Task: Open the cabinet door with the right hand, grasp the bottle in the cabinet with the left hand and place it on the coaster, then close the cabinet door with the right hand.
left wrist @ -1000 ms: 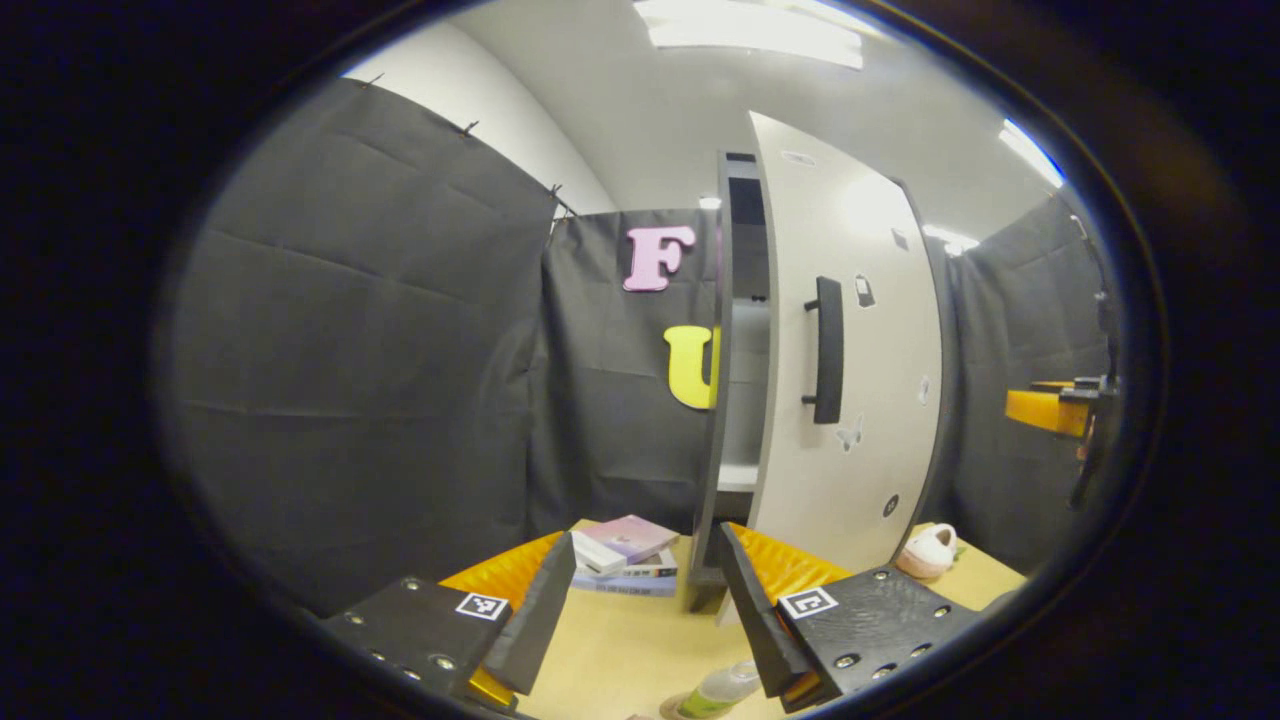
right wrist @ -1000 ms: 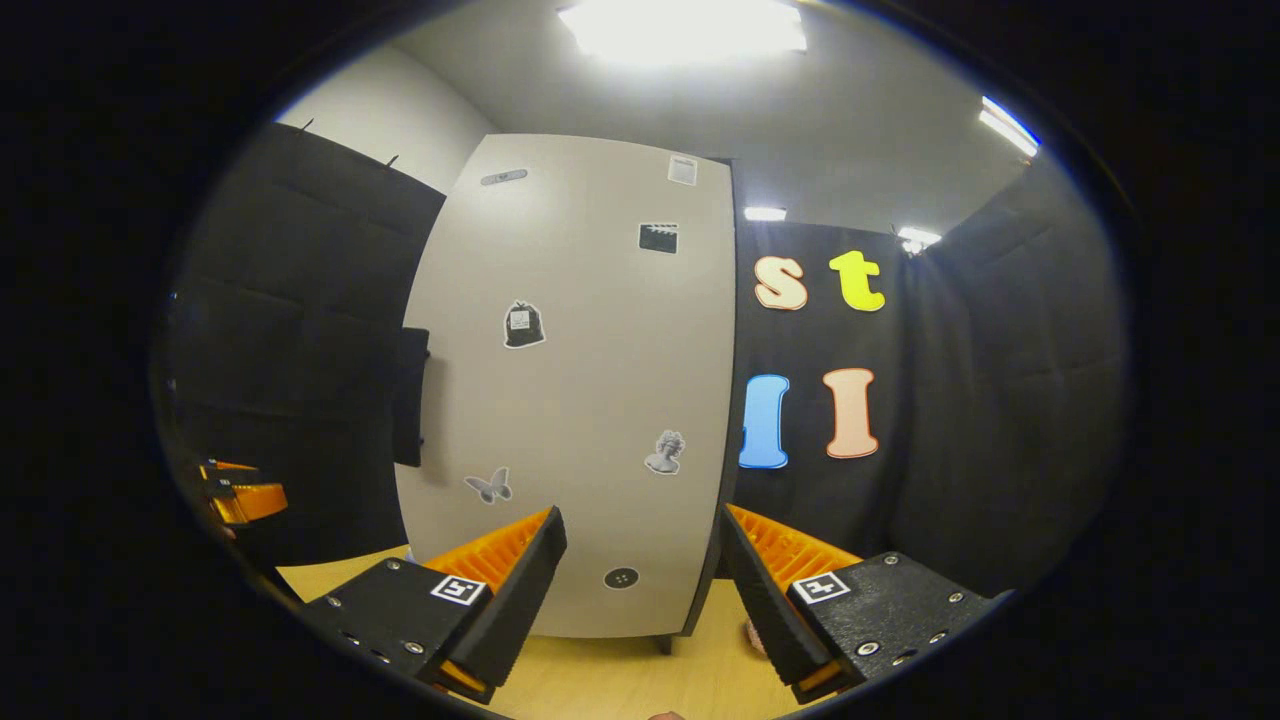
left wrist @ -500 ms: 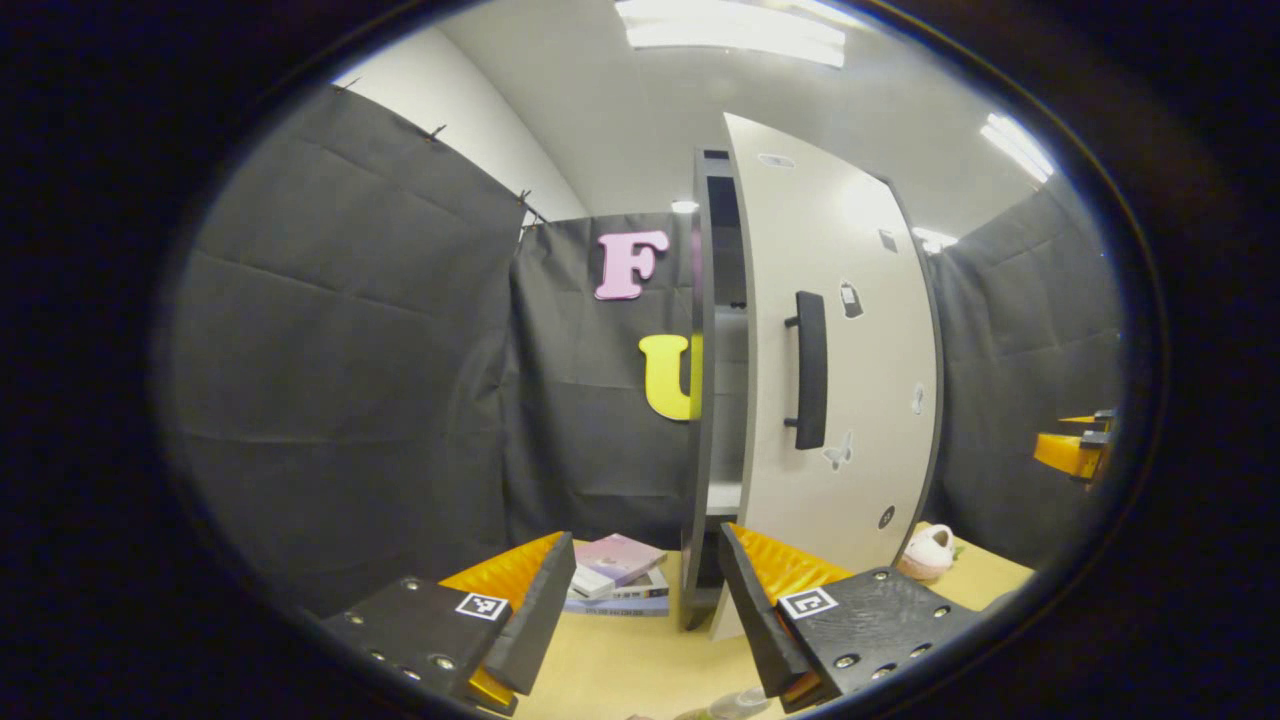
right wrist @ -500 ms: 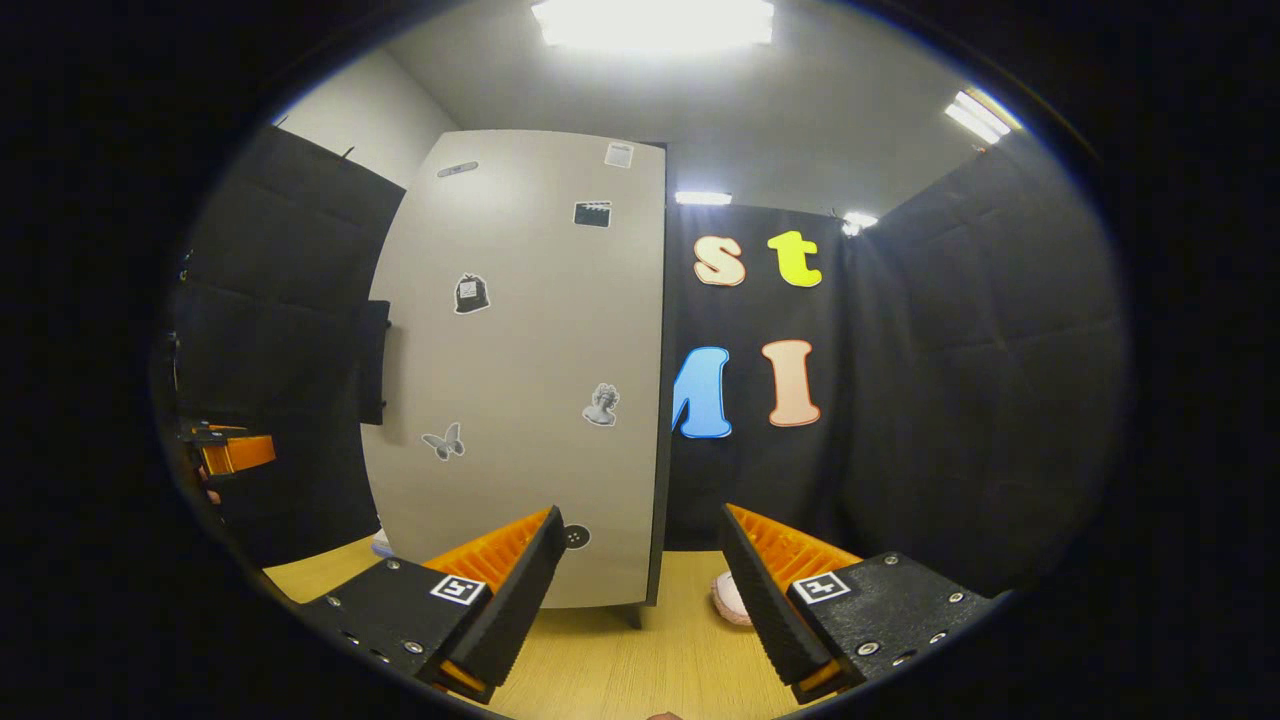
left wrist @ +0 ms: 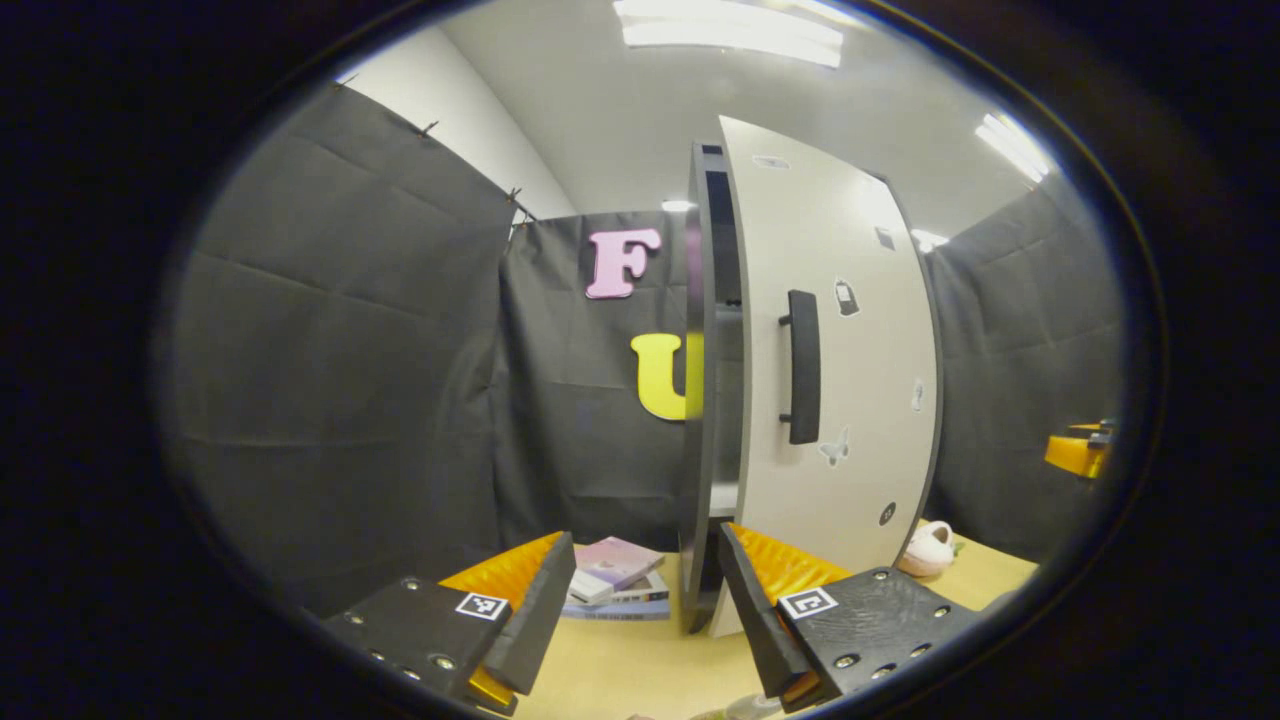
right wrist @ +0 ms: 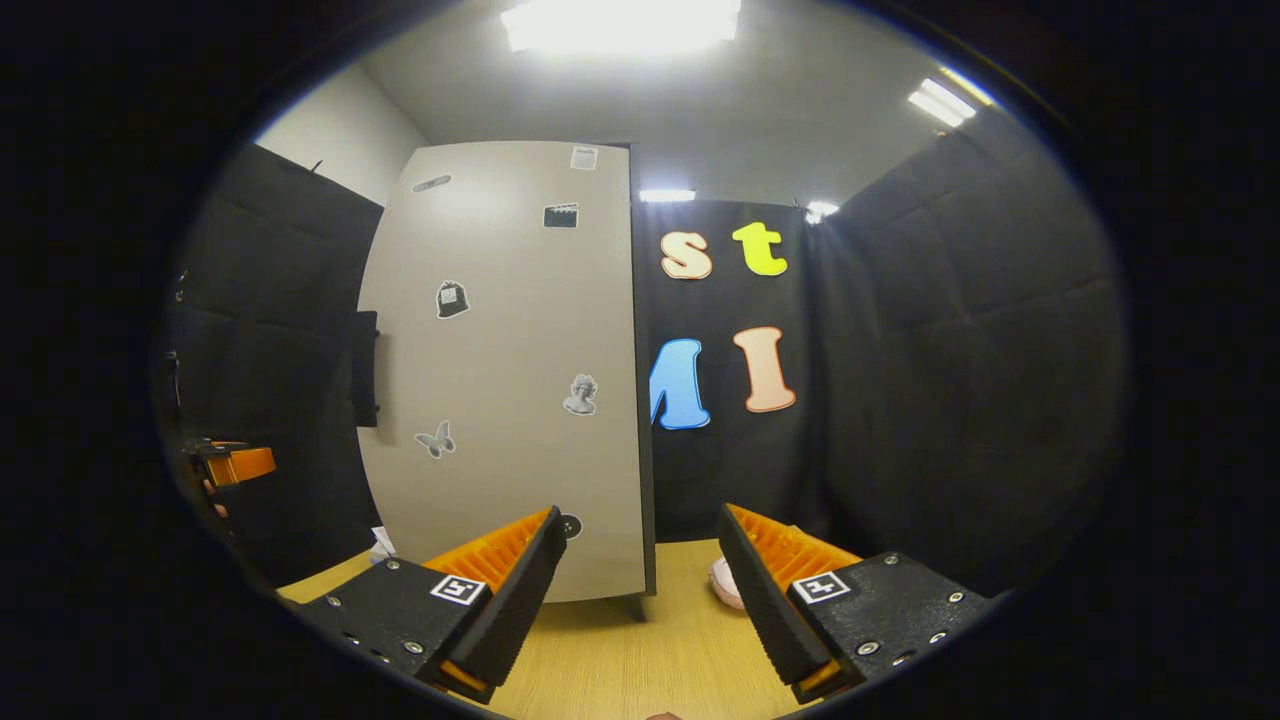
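The door (left wrist: 840,360) has swung nearly shut, leaving a slim gap, both the left gripper (left wrist: 640,610) and right gripper (right wrist: 640,600) gaping empty, the bottle (left wrist: 745,708) near on the table (left wrist: 620,660), so closing is almost done.

books (left wrist: 615,578) lie on the table (left wrist: 620,660) left of the cabinet (left wrist: 705,400), door (left wrist: 840,350) ajar.

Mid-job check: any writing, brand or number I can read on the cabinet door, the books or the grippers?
Nothing here can be read as text.
Stickers on the cabinet door: small pictures, any print too small to read.
Books: cover and spine print blurred.
Left gripper and right gripper: square coded markers, no words.
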A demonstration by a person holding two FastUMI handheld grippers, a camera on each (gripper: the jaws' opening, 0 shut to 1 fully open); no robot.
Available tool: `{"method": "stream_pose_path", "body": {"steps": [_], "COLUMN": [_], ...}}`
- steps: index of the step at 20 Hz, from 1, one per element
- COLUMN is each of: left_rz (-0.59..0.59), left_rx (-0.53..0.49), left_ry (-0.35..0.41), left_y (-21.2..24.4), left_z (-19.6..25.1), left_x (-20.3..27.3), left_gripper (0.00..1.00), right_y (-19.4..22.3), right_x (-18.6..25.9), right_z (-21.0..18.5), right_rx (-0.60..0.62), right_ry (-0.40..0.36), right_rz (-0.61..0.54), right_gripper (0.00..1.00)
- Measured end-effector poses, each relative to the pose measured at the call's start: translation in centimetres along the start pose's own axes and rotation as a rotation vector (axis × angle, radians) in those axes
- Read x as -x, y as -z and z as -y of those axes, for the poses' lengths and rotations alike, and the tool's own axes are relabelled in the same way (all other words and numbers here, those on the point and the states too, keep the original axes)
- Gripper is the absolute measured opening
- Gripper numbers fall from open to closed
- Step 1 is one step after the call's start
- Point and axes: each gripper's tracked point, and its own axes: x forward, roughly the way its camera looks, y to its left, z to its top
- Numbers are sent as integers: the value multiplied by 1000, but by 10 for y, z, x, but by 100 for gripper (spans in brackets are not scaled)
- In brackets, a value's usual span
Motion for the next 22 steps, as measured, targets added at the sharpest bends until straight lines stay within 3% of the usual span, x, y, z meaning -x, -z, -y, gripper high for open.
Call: {"method": "stream_pose_path", "body": {"steps": [22], "left_rz": [18], "left_rx": [-11], "left_ry": [-4], "left_y": [0], "left_z": [-10], "left_x": [10], "left_gripper": [85], "right_y": [-24], "right_x": [0], "right_z": [-19], "right_rx": [32], "right_ry": [-30], "right_rz": [51], "right_gripper": [95]}}
